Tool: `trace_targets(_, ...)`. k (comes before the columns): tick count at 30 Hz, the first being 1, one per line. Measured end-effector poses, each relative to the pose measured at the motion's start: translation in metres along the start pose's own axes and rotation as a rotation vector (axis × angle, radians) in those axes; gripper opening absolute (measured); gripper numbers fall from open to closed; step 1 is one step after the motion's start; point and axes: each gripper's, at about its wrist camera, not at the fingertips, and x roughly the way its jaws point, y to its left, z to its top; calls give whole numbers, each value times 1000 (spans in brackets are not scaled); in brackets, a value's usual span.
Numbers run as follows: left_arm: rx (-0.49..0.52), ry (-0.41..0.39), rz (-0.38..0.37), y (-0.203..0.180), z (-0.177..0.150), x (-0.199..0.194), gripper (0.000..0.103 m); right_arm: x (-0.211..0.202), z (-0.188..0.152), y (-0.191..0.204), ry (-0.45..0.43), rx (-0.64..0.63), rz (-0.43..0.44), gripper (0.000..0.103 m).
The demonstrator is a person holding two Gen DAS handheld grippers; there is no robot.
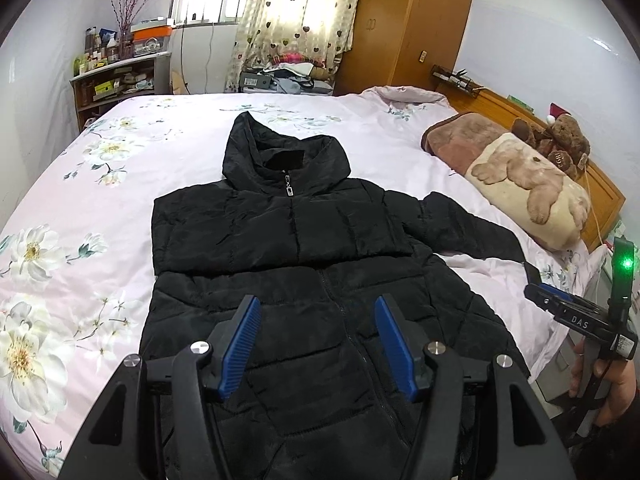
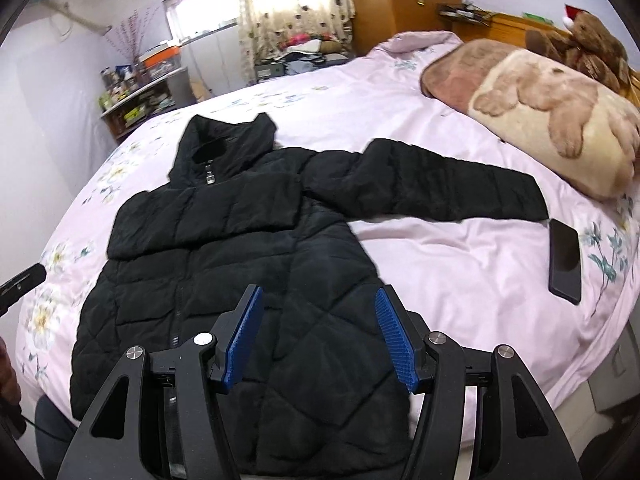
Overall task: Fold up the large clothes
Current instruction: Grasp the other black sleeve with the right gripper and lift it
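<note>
A black quilted hooded jacket point(image 1: 288, 264) lies front up on the pink floral bed, hood away from me; it also shows in the right wrist view point(image 2: 224, 256). One sleeve is folded across the chest point(image 1: 280, 228). The other sleeve point(image 2: 432, 182) stretches out flat to the right. My left gripper point(image 1: 318, 340) is open and empty above the jacket's lower front. My right gripper point(image 2: 320, 336) is open and empty above the lower right hem. In the left wrist view the right gripper point(image 1: 576, 320) shows at the bed's right edge.
A black phone point(image 2: 565, 261) lies on the bed point(image 2: 460, 264) just past the outstretched cuff. A rolled bear-print blanket point(image 2: 536, 120) and a teddy bear point(image 2: 588, 44) lie by the wooden headboard. A cluttered shelf point(image 1: 116, 80) and a wardrobe point(image 1: 408, 24) stand beyond the bed.
</note>
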Motion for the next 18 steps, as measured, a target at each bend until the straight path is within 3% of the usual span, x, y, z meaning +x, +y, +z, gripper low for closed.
trace_targets(7, 17, 17, 38, 3, 21, 47, 62, 40, 12, -47, 31, 85, -46, 59)
trace_targets(18, 27, 31, 111, 27, 55, 144, 62, 130, 41, -158, 62, 273, -177, 59)
